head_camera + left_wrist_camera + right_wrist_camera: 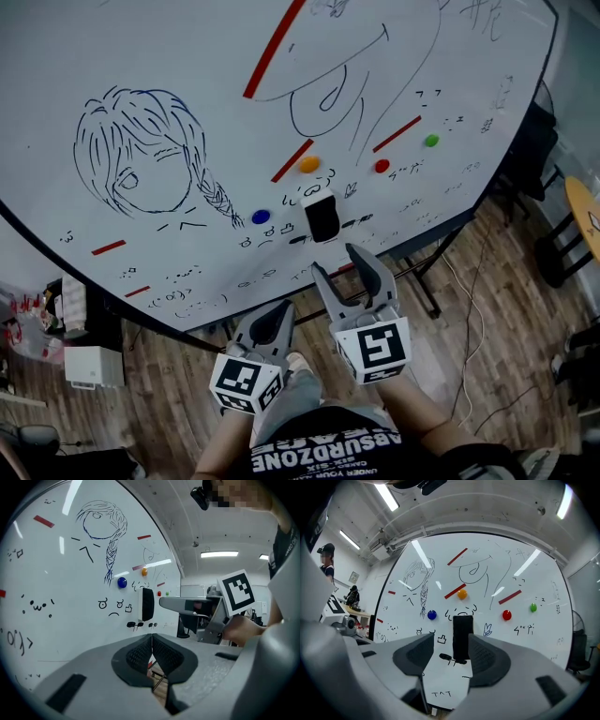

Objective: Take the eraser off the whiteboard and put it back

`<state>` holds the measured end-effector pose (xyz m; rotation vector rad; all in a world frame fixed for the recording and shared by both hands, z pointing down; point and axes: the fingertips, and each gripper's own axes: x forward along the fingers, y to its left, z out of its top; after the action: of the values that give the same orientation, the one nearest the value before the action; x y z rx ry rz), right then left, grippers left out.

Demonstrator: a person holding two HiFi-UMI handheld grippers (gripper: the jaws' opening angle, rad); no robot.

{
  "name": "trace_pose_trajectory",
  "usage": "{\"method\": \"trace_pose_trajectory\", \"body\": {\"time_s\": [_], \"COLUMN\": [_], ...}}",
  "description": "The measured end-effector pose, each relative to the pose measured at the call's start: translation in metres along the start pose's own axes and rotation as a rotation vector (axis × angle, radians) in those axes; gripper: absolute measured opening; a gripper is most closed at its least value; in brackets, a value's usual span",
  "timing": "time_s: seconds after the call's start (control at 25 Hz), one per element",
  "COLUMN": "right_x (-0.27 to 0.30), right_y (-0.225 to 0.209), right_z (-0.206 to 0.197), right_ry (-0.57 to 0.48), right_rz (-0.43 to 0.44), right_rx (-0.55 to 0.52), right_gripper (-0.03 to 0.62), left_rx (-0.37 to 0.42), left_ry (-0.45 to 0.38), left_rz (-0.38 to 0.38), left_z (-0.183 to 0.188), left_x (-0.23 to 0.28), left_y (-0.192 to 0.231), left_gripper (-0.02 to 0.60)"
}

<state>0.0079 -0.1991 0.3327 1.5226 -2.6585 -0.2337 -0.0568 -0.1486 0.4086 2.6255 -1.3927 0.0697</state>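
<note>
A black rectangular eraser [322,217] [462,637] clings upright to the lower middle of the whiteboard [112,56], among small doodles. My right gripper [339,264] [451,640] is open and points level at the board, its tips just short of the eraser. In the right gripper view the eraser shows in the gap, close to the right finger and apart from both pads. My left gripper [278,312] [151,638] hangs back lower left, shut on nothing. The left gripper view shows the eraser [147,604] edge-on, with a right gripper finger [187,604] beside it.
Round magnets sit near the eraser: blue [261,217], orange [308,164], red [382,166], green [431,141]. Red strips and drawings cover the board. Its stand legs [427,281] and a cable are on the wooden floor. A white box [94,366] stands at the left.
</note>
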Motion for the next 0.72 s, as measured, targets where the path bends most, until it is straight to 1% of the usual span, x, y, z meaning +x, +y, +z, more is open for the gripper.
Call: {"method": "trace_pose_trajectory", "body": {"time_s": [0.24,0.56,0.72], "right_x": [-0.014,-0.034,-0.044], "right_y": [0.004,0.01,0.013], "right_z": [-0.009,-0.018,-0.026], "right_ry": [0.019,0.034,0.049], "right_rz": [0.003,0.019,0.023], "right_rx": [0.012,0.029,0.04], "right_gripper": [0.208,0.104,0.036], "left_rx": [0.004,0.013,0.011], "left_ry": [0.003,0.005,0.008], "left_rz": [-0.006,-0.02,-0.027], "left_z": [-0.001,-0.002,-0.003], "left_x": [-0.002,-0.005,-0.007], "left_y": [-0.008,-0.021,-0.028], "left_gripper": [0.008,0.008,0.008]}}
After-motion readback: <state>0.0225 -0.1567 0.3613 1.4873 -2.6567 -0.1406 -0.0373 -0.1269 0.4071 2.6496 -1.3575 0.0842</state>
